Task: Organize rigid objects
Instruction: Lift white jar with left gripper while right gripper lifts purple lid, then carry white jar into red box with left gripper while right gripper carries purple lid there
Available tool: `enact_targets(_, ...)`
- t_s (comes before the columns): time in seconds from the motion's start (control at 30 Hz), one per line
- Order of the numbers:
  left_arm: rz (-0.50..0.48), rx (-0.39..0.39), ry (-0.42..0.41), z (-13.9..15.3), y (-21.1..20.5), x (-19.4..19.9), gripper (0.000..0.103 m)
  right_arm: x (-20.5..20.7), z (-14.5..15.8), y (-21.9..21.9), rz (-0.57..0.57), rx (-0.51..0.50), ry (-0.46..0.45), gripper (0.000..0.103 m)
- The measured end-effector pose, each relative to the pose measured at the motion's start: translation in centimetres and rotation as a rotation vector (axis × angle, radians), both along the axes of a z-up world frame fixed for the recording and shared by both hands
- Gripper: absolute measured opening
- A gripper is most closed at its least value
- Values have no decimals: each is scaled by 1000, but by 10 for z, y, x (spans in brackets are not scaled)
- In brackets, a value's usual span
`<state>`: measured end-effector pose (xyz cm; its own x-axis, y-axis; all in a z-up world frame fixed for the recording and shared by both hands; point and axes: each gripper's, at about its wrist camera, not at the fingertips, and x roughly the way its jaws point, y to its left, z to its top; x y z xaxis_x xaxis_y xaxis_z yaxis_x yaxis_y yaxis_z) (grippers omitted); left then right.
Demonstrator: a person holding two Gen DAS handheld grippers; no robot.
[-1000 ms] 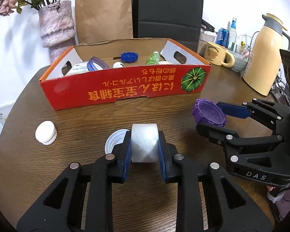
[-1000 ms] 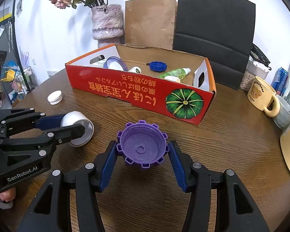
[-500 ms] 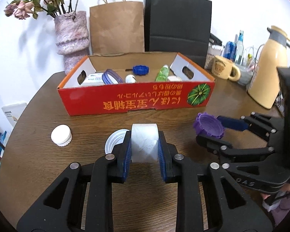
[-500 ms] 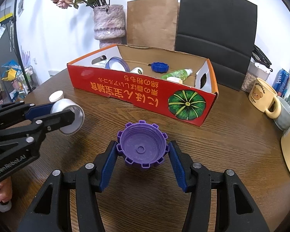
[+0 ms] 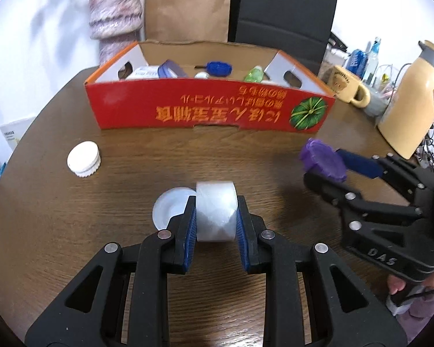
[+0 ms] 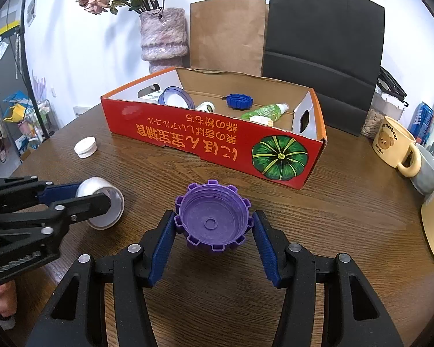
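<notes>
My left gripper point(image 5: 215, 221) is shut on a roll of clear tape point(image 5: 216, 209) and holds it above the wooden table; it also shows in the right wrist view point(image 6: 101, 206). My right gripper point(image 6: 212, 238) is shut on a purple ridged lid point(image 6: 212, 217), open side up; the lid also shows in the left wrist view point(image 5: 322, 160). A red cardboard box point(image 5: 211, 112) stands ahead of both, holding a blue lid point(image 5: 218, 68), a green bottle point(image 5: 253, 73) and other items. A white lid point(image 5: 83, 159) lies on the table at the left.
A white disc point(image 5: 170, 211) lies under the tape roll. A cream thermos point(image 5: 413, 101) and a bear mug point(image 5: 347, 89) stand at the right. A vase point(image 5: 115, 11) and paper bags point(image 5: 188, 5) stand behind the box.
Both grippers have lifted and pulled back slightly with their objects; the box now looks farther and lower. The right gripper sits farther right in the left wrist view.
</notes>
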<state>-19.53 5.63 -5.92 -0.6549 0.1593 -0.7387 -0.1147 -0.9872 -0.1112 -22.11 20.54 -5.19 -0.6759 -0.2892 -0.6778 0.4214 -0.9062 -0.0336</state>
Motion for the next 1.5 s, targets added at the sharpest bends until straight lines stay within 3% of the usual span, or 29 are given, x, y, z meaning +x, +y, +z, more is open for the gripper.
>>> enact_targets(0.13,-2,-22,-7,-4,3,2,23,0,0,0,0,0,0,58)
enact_targets(0.3,7,-26,24,0,2,5,38,0,0,0,0,0,-1,58)
enact_targets(0.53,9,-43,70,6,6,8,46,0,0,0,-1,0,0,58)
enact_targets(0.63,16,-37,80,8,5,5,41,0,0,-1,-1,0,-2,58)
enact_targets(0.67,15,-33,82,9,5,5,23,0,0,-1,-1,0,-2,58)
enact_targets(0.7,12,-31,82,9,5,5,21,0,0,-1,-1,0,-2,58)
enact_targets(0.9,0,-8,128,18,5,12,21,0,0,-1,-1,-1,-2,58)
enact_targets(1.17,-34,89,151,30,3,19,21,1,-1,-1,-2,-1,-2,58)
enact_targets(1.5,-3,77,177,37,-1,15,21,1,4,-1,-4,-19,12,58)
